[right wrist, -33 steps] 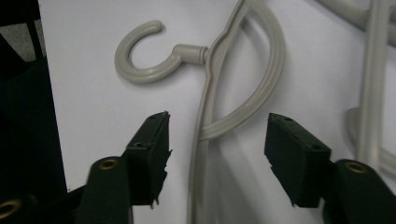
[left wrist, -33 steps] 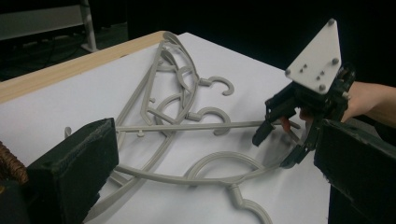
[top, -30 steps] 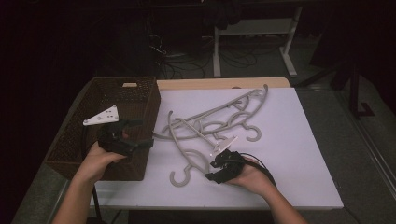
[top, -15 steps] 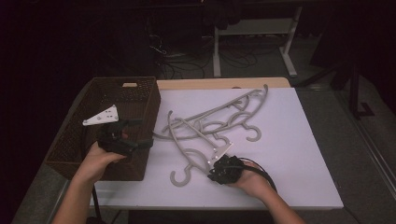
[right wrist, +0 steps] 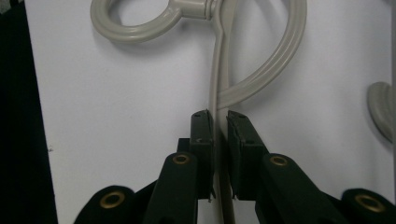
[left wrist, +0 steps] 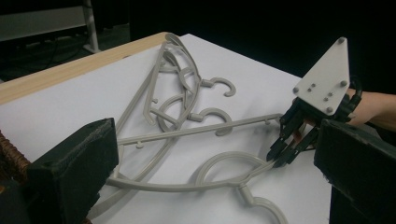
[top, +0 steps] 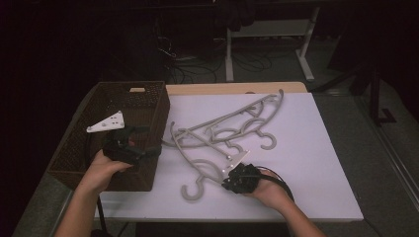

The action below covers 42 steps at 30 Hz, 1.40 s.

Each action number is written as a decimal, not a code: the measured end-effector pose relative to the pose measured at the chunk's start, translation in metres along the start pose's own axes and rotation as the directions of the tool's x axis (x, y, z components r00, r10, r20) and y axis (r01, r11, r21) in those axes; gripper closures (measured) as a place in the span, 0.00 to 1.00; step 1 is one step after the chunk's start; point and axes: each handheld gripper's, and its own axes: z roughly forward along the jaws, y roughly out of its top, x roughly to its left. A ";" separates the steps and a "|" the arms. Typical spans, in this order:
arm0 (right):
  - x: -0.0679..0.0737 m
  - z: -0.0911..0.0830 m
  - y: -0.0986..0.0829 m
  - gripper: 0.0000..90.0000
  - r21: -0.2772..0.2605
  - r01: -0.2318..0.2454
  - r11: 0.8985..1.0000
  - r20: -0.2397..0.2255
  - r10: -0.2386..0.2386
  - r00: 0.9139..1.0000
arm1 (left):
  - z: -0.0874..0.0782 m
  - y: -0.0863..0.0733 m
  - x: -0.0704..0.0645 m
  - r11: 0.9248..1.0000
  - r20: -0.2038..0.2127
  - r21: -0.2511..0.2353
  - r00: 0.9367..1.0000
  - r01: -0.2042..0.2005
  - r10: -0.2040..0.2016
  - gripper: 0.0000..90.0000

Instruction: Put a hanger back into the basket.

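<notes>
One grey hanger [right wrist: 215,70] (looped neck, hooked top) | right gripper [right wrist: 218,122] jaws pinch its arm | left gripper [left wrist: 210,154] jaws wide, empty

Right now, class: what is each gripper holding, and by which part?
The right gripper pinches the nearest grey plastic hanger by its thin arm, just below the hook. The left gripper, open, holds nothing.

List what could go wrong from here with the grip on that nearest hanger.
1. The right gripper pinches only the thin arm of the nearest hanger; such a narrow hold may let it twist or slip when lifted.
2. The other hangers look interlocked with it, so lifting could drag the pile.
3. The left gripper is open beside the basket, giving no support.
</notes>
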 end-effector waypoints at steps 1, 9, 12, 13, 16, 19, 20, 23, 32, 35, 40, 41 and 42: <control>0.000 -0.003 0.000 0.89 -0.002 0.007 1.000 0.003 -0.007 1.000 | 0.000 0.000 0.000 1.000 -0.001 0.000 1.000 0.000 0.000 0.00; -0.004 -0.032 -0.005 0.90 -0.074 0.035 0.997 0.052 -0.031 0.998 | 0.000 0.000 0.001 1.000 -0.003 0.002 1.000 0.001 -0.001 0.00; -0.006 -0.044 -0.008 0.90 -0.119 0.042 0.992 0.068 -0.034 0.997 | 0.000 -0.001 0.001 1.000 -0.004 0.004 1.000 0.003 -0.003 0.00; -0.006 -0.048 -0.009 0.90 -0.129 0.045 0.991 0.082 -0.034 0.996 | 0.000 -0.001 0.001 1.000 -0.004 0.004 1.000 0.003 -0.003 0.00; -0.007 -0.056 -0.009 0.90 -0.144 0.050 0.988 0.102 -0.036 0.994 | 0.001 -0.001 0.001 1.000 -0.003 0.004 1.000 0.004 -0.004 0.00; -0.009 -0.061 -0.009 0.91 -0.163 0.057 0.985 0.114 -0.038 0.993 | 0.001 -0.001 0.001 1.000 -0.002 0.008 1.000 0.004 -0.004 0.00; -0.009 -0.062 -0.009 0.91 -0.167 0.059 0.984 0.118 -0.039 0.992 | 0.002 -0.001 0.001 1.000 -0.001 0.009 1.000 0.002 -0.002 0.00; -0.010 -0.064 -0.010 0.90 -0.151 0.075 0.986 0.106 -0.059 0.993 | 0.002 -0.001 0.001 1.000 -0.001 0.009 1.000 0.003 -0.003 0.00; -0.025 -0.069 -0.033 0.90 -0.091 0.062 0.994 0.007 -0.062 0.998 | 0.001 -0.001 0.000 1.000 -0.003 0.009 1.000 0.003 -0.003 0.00; -0.027 -0.069 -0.040 0.90 -0.066 0.063 0.996 -0.011 -0.064 0.998 | 0.002 -0.001 0.000 1.000 -0.004 0.010 1.000 0.005 -0.004 0.00; -0.032 -0.067 -0.064 0.89 0.020 0.051 0.999 -0.026 -0.050 0.998 | 0.004 -0.001 -0.001 1.000 0.000 0.015 1.000 0.003 -0.003 0.00; -0.033 -0.067 -0.068 0.89 0.027 0.043 0.999 -0.028 -0.042 0.999 | 0.004 -0.001 -0.001 1.000 0.001 0.016 1.000 0.001 -0.001 0.00; -0.035 -0.067 -0.072 0.89 0.034 0.036 0.999 -0.032 -0.035 0.999 | 0.005 -0.001 -0.002 1.000 0.001 0.018 1.000 0.000 0.000 0.00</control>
